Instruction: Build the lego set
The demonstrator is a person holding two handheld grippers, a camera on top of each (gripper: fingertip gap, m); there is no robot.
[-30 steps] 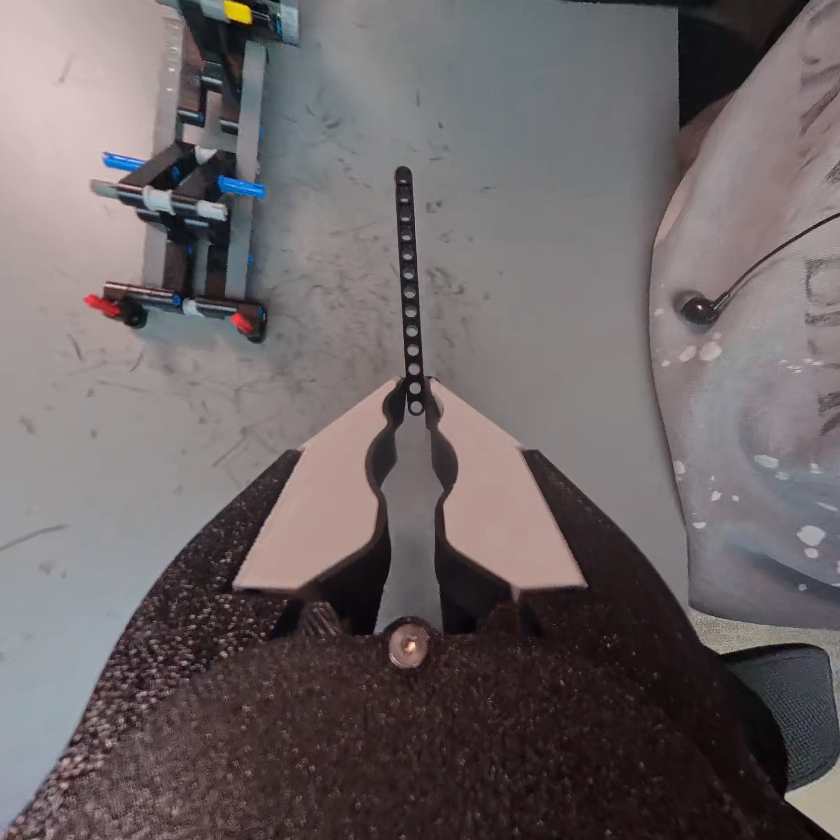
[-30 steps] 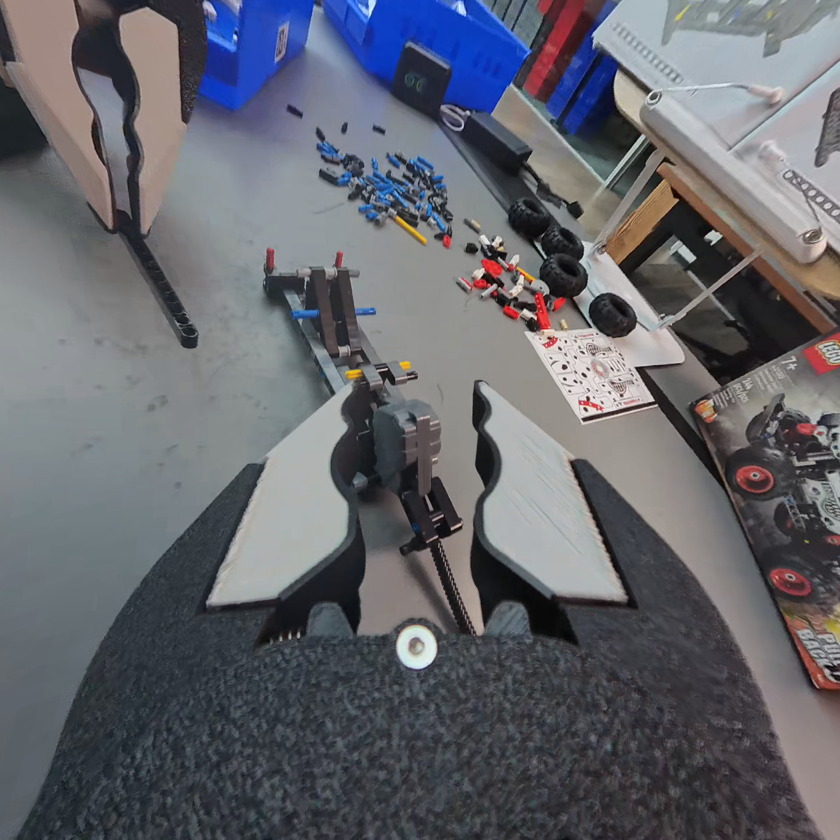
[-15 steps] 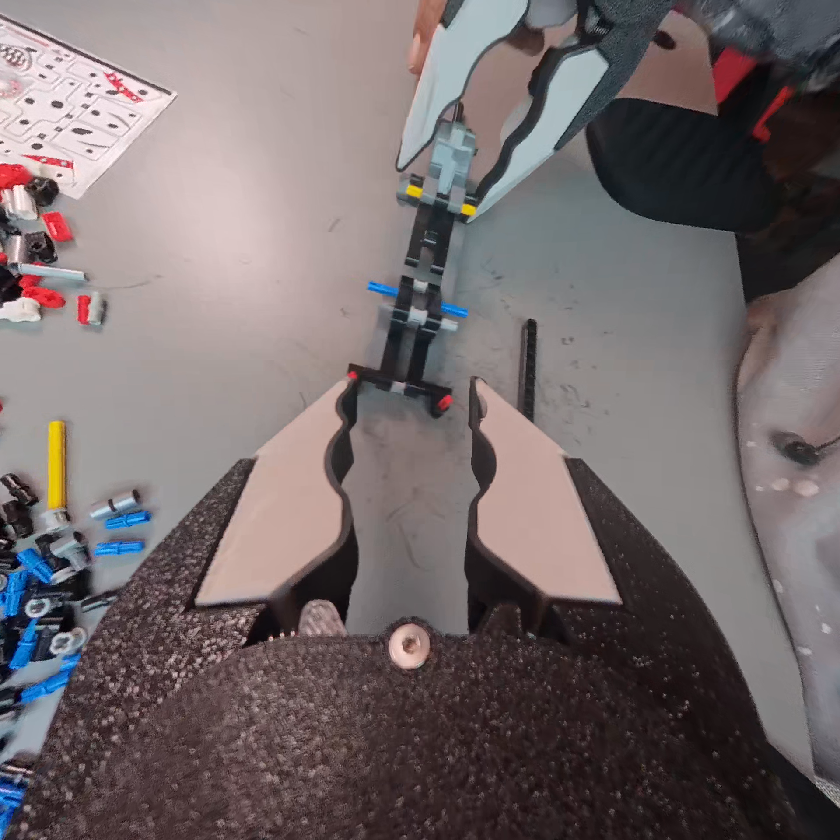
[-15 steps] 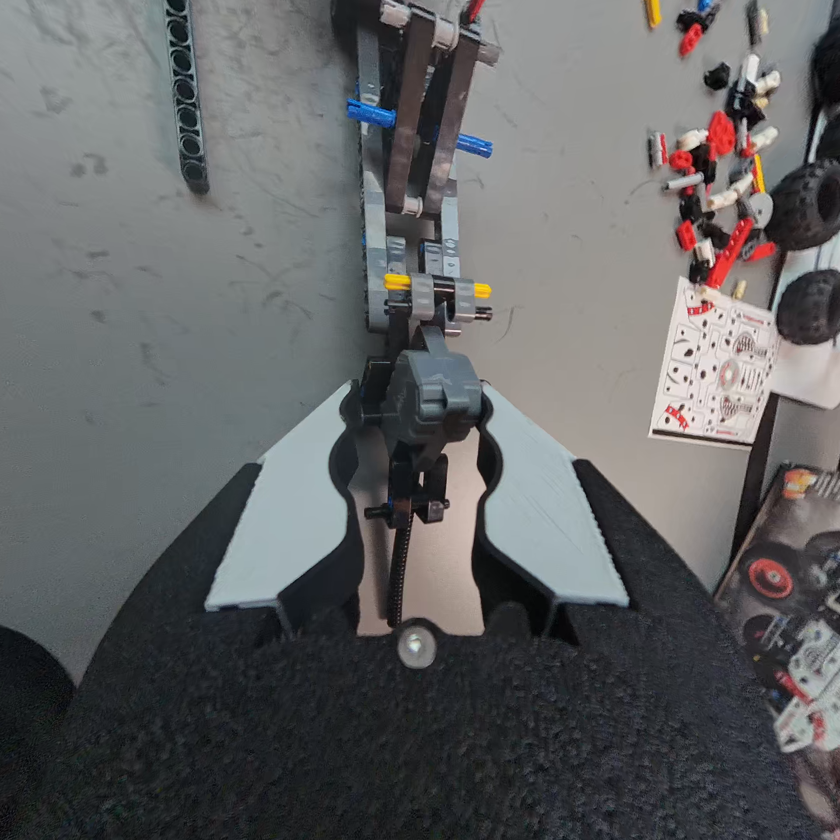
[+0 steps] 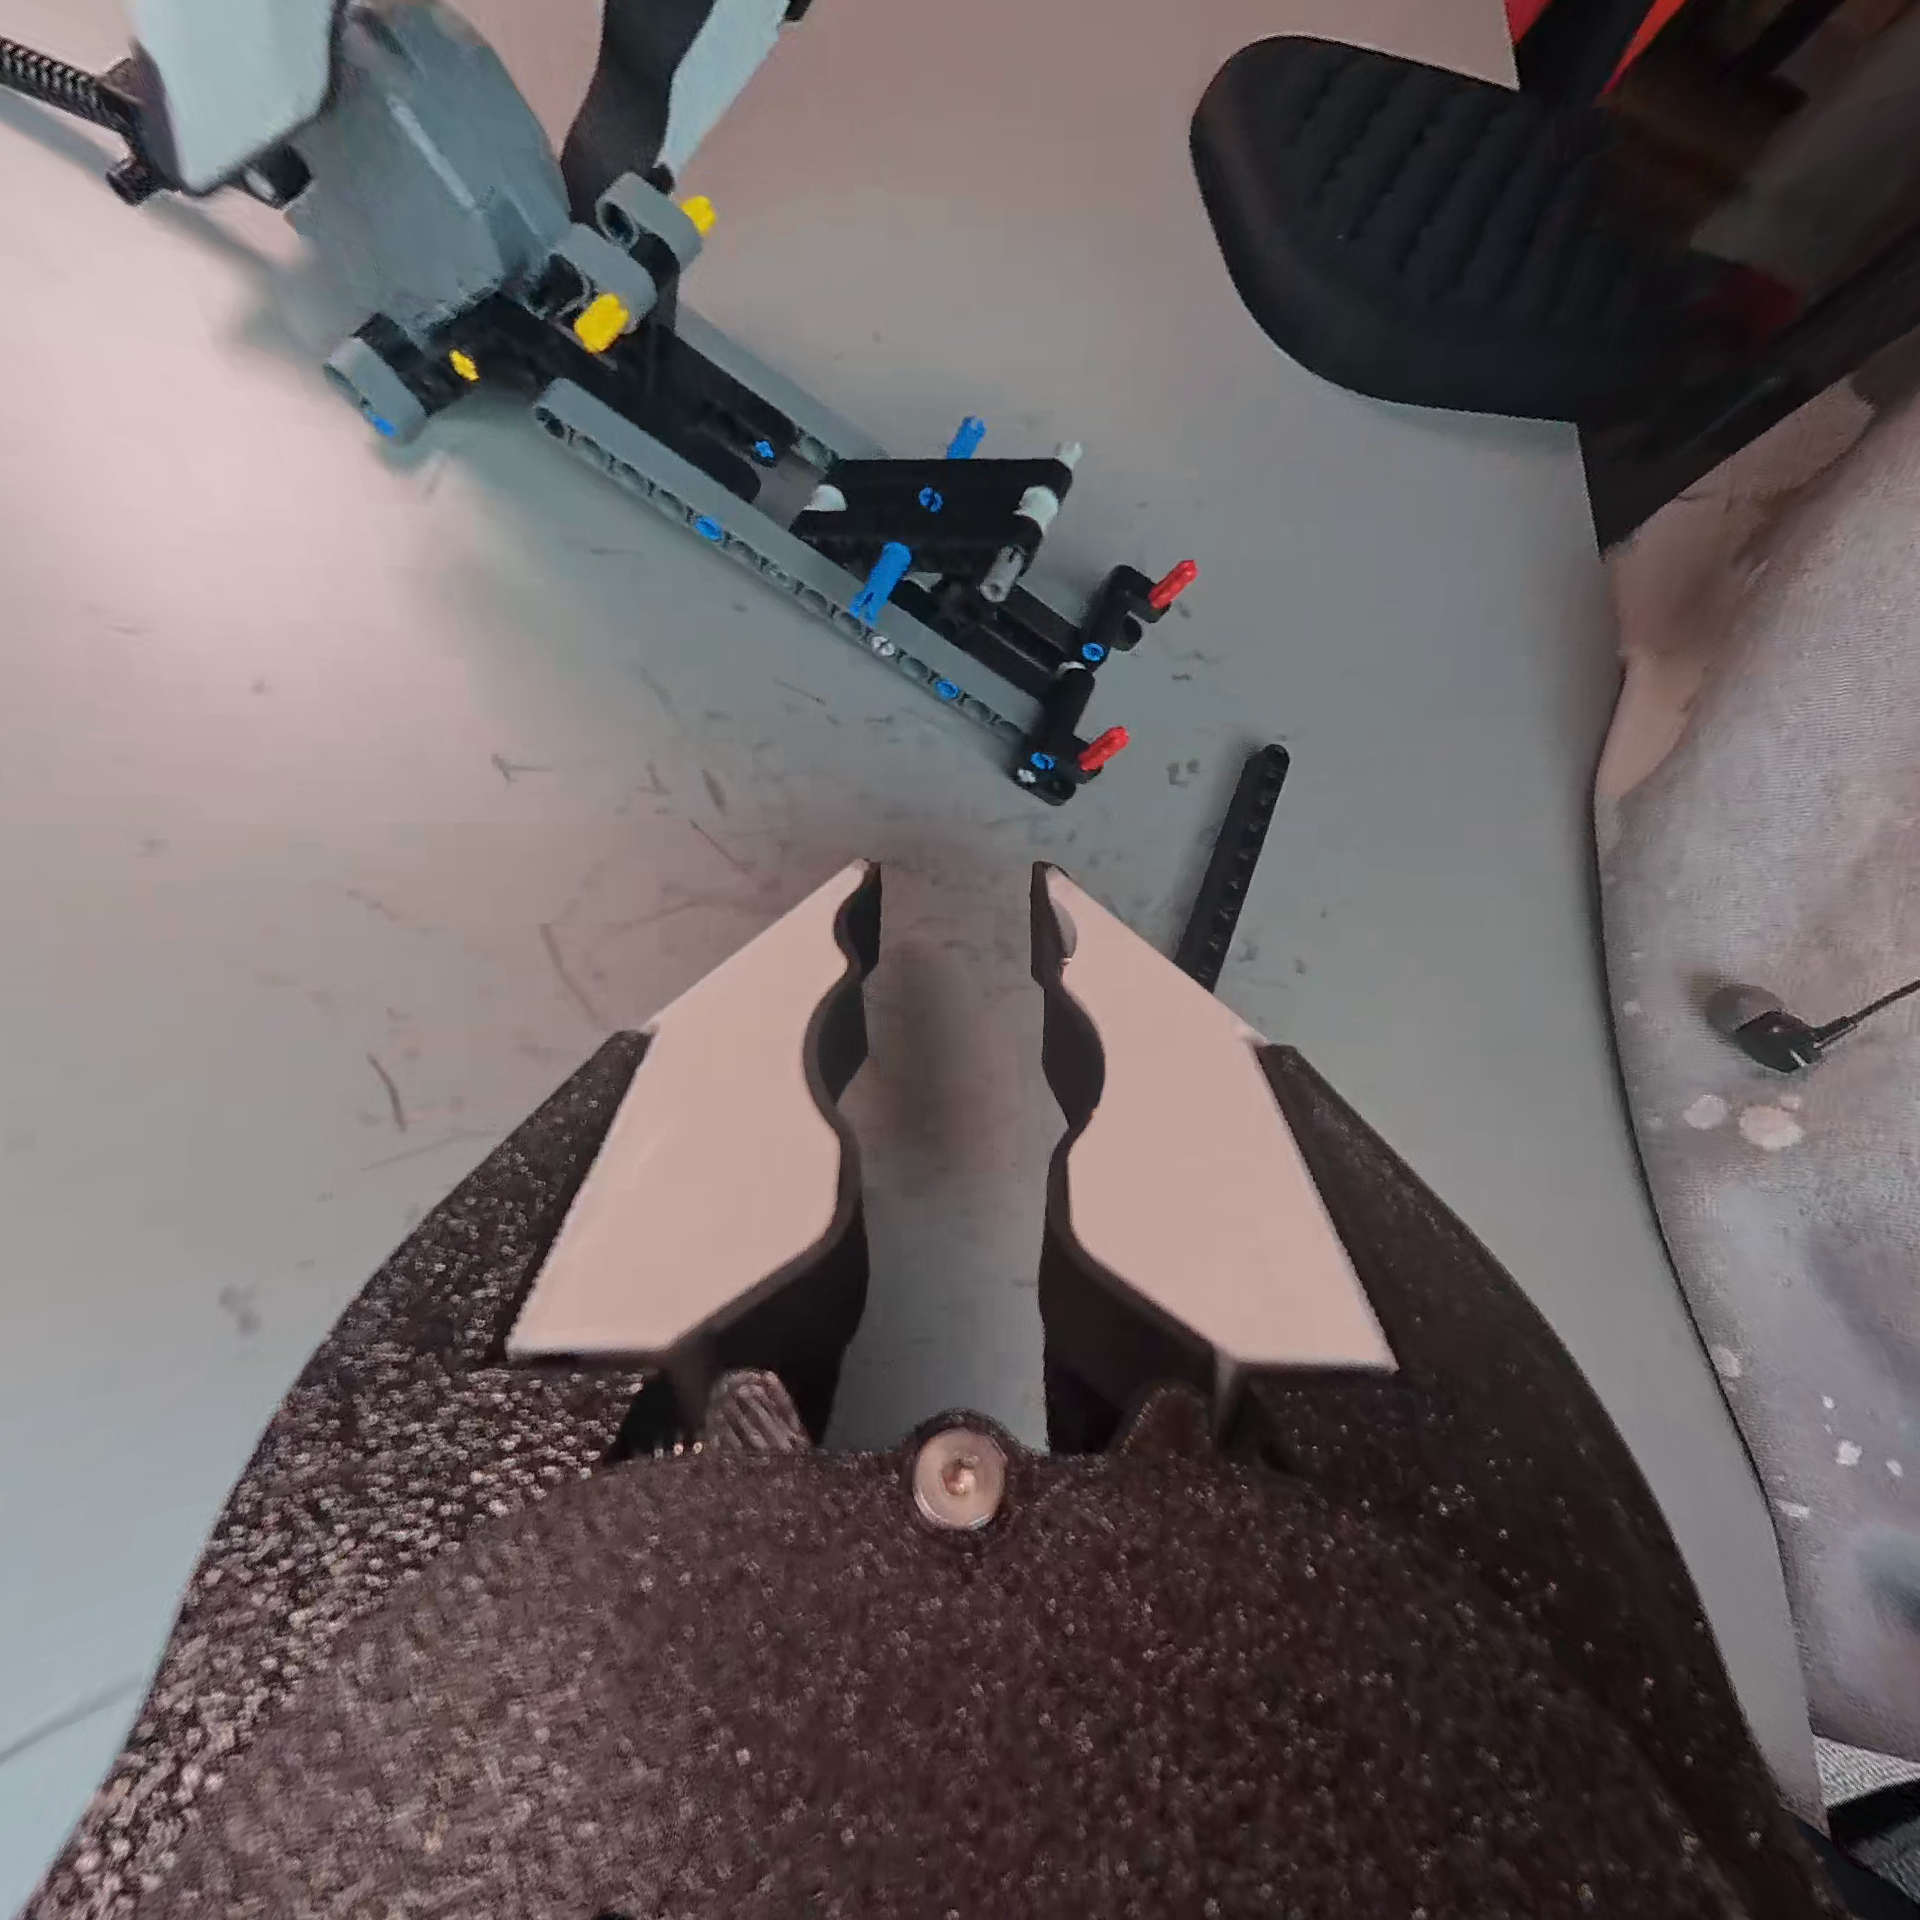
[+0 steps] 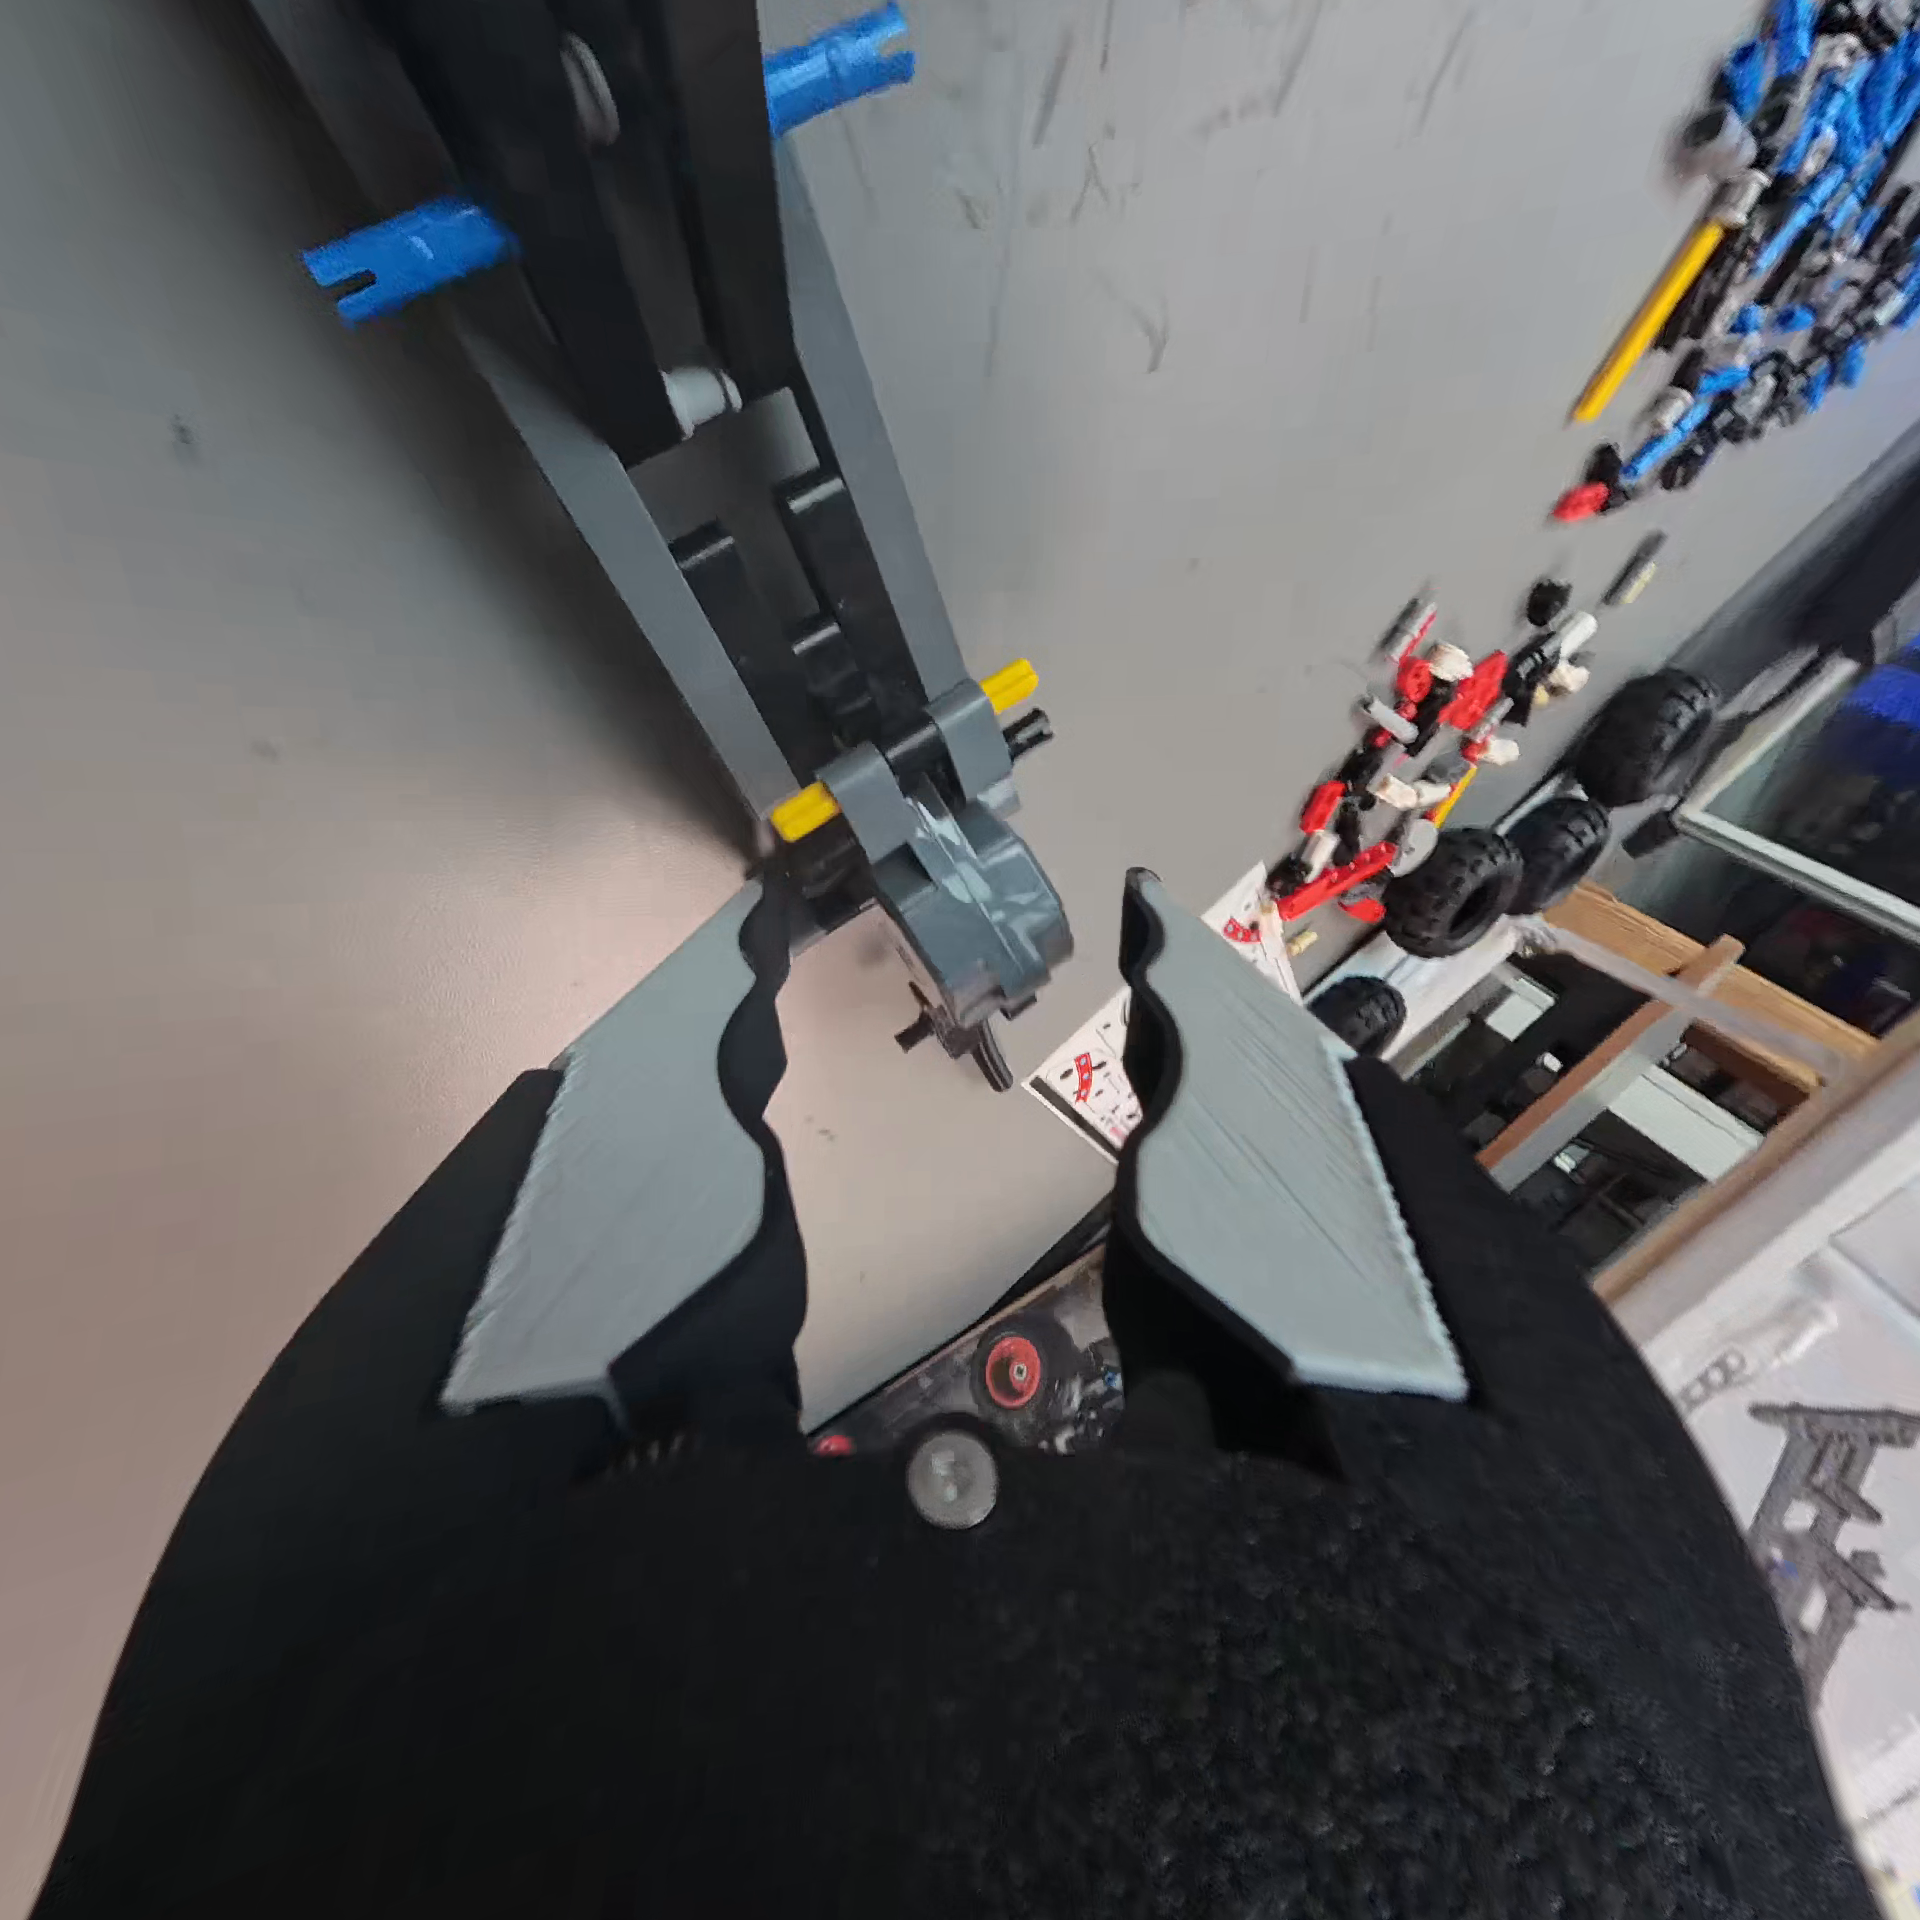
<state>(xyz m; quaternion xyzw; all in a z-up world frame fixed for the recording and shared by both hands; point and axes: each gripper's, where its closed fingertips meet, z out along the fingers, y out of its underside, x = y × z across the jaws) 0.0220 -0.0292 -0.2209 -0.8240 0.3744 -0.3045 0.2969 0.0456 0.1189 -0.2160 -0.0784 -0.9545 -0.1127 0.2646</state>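
Observation:
The grey-and-black chassis (image 5: 727, 499) with blue, yellow and red pins lies on the grey table (image 5: 312, 831). It also fills the top of the right wrist view (image 6: 727, 520). My left gripper (image 5: 954, 883) is open and empty, just short of the chassis's red-pin end. A long black beam (image 5: 1242, 852) lies loose on the table to its right. My right gripper (image 6: 948, 894) is open, with the dark grey block (image 6: 977, 894) at the chassis's other end between its tips and a gap on each side. In the left wrist view its fingers (image 5: 229, 94) flank that block (image 5: 416, 208).
Piles of blue and black parts (image 6: 1787, 208) and red and white parts (image 6: 1423, 727), black tyres (image 6: 1455, 894), a sticker sheet (image 6: 1091, 1081) and the set's box (image 6: 1018, 1371) lie on the table's far side. A black chair (image 5: 1455, 208) and a person's clothing (image 5: 1766, 1039) border the near edge. Spacing between my two grippers at the tips: around 15 cm.
My left gripper let go of the black beam, opened and swung towards the chassis. My right gripper closed in on the grey block, then opened wider. The chassis has turned on the table.

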